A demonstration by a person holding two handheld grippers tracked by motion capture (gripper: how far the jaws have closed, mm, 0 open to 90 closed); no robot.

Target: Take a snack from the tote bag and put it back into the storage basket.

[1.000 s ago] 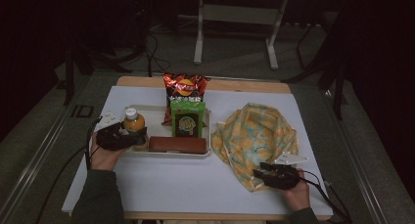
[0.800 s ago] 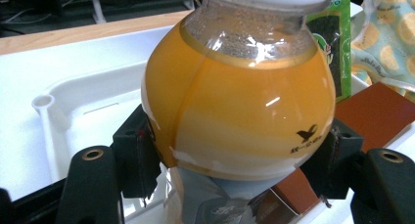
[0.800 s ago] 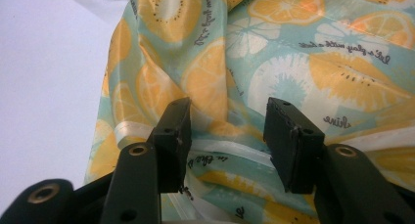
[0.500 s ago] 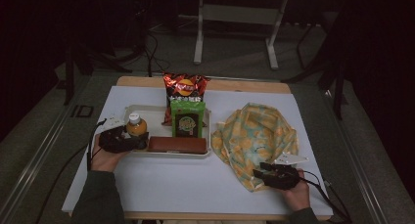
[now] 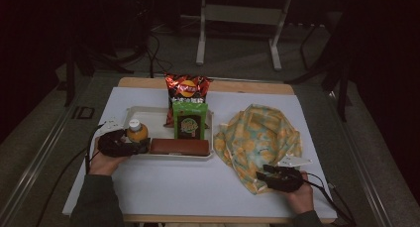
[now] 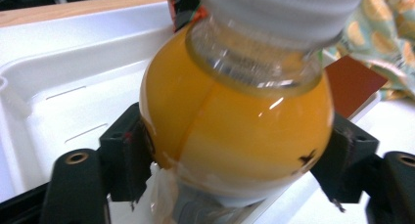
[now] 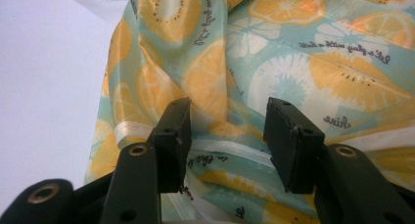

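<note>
Left gripper: jaws just widened, the juice bottle between them, inside the tray.
Right gripper: jaws apart, over the fruit-print bag, right of the tray.

Your round orange juice bottle with its white cap stands upright in the white tray's left end; your fruit-print bag lies crumpled on the bench.

The room is dim, lit mostly over the white-covered surface, whose wooden edge shows at the side far from the tongs. Beyond that edge lies a grey floor with a pale metal stand, dark cables and black surroundings at both sides.
</note>
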